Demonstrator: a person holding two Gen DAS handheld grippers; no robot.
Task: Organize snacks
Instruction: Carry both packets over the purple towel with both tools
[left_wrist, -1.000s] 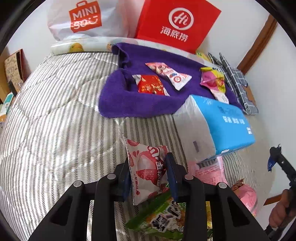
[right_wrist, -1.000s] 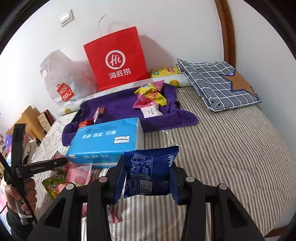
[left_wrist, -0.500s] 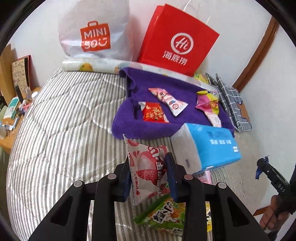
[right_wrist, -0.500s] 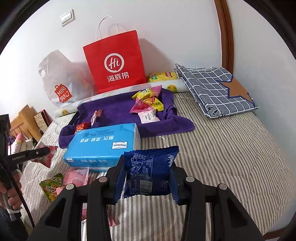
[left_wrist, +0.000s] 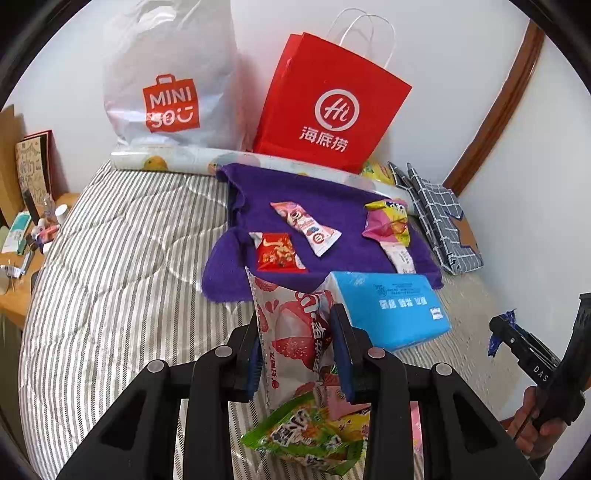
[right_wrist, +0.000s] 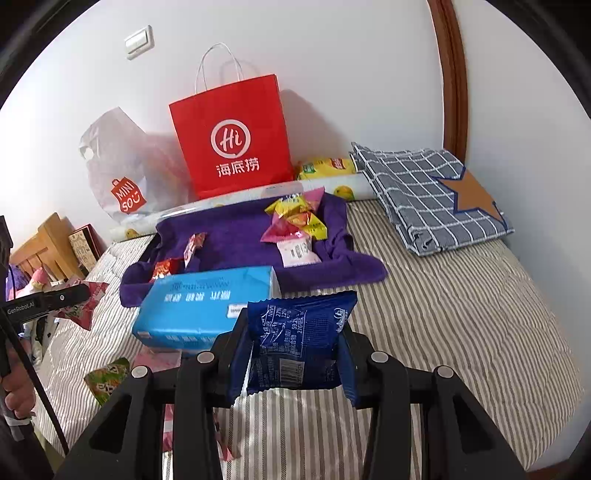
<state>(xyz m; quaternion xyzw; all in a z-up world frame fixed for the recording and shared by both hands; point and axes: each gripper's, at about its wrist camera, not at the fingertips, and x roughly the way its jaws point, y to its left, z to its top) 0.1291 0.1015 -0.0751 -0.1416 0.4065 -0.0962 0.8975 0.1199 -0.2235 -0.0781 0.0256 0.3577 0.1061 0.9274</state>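
Nearest, left side: my left gripper (left_wrist: 298, 345) is clamped across a pink-and-white lychee snack packet (left_wrist: 295, 332), held upright and clear of the bed. Below it lie a green snack packet (left_wrist: 306, 439) and pink packets (left_wrist: 343, 404), unsorted.

Nearest, right side: my right gripper (right_wrist: 293, 354) is closed on a dark blue snack packet (right_wrist: 299, 343), pinched at both side edges, lifted above the striped bedcover (right_wrist: 461, 332).

Middle: a blue tissue pack (left_wrist: 391, 310) sits between both grippers and the drop zone.

Beyond: the purple towel (left_wrist: 332, 206), apparently the sorting area. It carries a red packet (left_wrist: 279, 253), a long pink-white packet (left_wrist: 306, 227) and a yellow-pink cluster (left_wrist: 389, 225) with a white packet (left_wrist: 399, 256) below it.

Farthest: a red paper bag (left_wrist: 328, 110) and a white plastic bag (left_wrist: 170, 81) against the wall; a checked cloth (right_wrist: 428, 195) to the right.

Handling note: I would carry each packet over the tissue pack rather than around it, keep the grippers well apart, lower onto bare towel beside like-coloured items, and release only once the packet rests flat. Thin film slips easily, so no tilting.
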